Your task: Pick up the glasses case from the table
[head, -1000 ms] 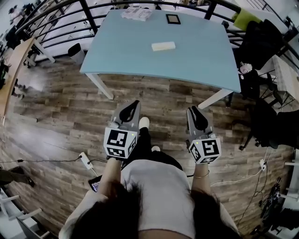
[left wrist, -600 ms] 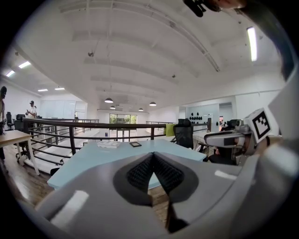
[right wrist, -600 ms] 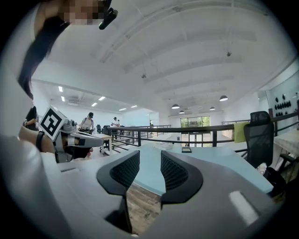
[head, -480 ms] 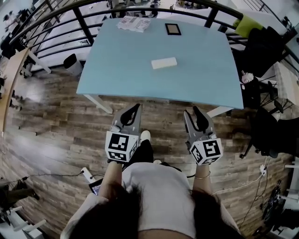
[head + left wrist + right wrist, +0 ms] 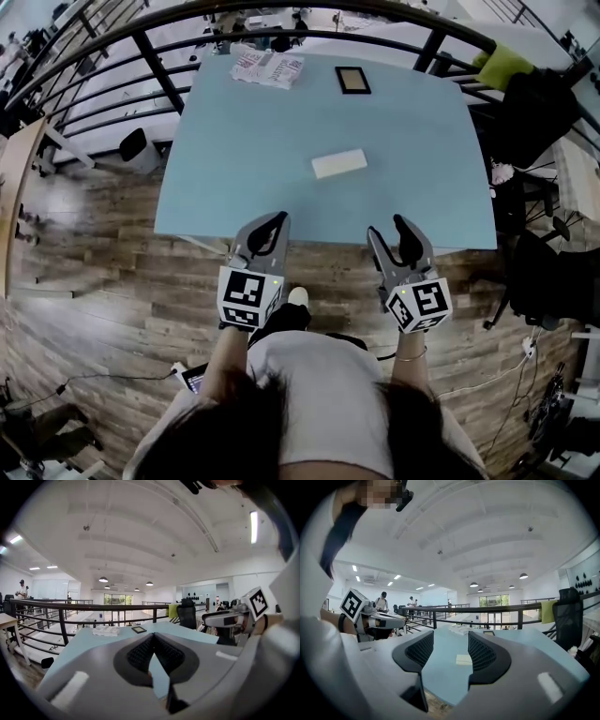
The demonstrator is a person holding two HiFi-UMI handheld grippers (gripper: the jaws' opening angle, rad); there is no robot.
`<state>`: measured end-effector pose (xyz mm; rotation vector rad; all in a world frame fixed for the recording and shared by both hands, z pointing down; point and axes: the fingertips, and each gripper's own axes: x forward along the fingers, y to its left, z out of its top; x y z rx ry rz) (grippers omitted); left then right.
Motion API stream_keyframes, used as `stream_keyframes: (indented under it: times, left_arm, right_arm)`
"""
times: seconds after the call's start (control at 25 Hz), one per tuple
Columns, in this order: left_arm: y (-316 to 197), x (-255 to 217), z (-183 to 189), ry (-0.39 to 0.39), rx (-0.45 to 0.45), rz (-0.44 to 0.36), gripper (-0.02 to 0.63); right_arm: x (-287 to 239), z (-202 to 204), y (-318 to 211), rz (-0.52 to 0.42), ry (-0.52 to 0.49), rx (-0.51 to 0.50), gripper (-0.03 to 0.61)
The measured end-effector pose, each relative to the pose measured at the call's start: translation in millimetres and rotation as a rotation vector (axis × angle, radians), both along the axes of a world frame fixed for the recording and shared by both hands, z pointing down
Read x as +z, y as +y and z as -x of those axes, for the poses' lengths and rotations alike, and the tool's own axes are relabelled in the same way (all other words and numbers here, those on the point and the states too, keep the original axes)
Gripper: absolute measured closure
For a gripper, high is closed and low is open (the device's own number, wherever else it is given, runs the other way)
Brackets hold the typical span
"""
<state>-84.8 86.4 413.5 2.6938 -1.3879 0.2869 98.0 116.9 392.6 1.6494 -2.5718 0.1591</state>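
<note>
The counter (image 5: 234, 141) is nearer now, and the right claw (image 5: 451, 651) has just been opening, empty. The left claw (image 5: 153, 644) is clenched; the glasses case (image 5: 339, 163) lies untouched ahead.

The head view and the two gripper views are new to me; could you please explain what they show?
A person holds a two-jaw gripper in each hand; there is no robot arm. The head view looks down from the person's head; each gripper view looks along that gripper's jaws. On the light blue table lie a pale glasses case, a small black-framed square and printed papers. The left gripper is shut and empty. The right gripper is open: its jaws have just been opening, with nothing between them; the case lies ahead. Nothing is held.
</note>
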Motion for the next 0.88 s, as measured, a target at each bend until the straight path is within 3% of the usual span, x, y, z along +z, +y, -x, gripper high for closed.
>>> stream_keyframes:
  times: [0.44,0.88]
  left_arm:
    - [-42.9,8.5,19.2,-0.004,0.015,0.047,0.56]
    - [-99.4,19.6,-1.0,-0.009,0.003,0.056,0.56]
  right_arm:
    - [6.4,16.9,-45.5,0.045,0.008,0.015,0.34]
    - [27.9,-0.9,-103.4,0.097,0.032,-0.04,0.311]
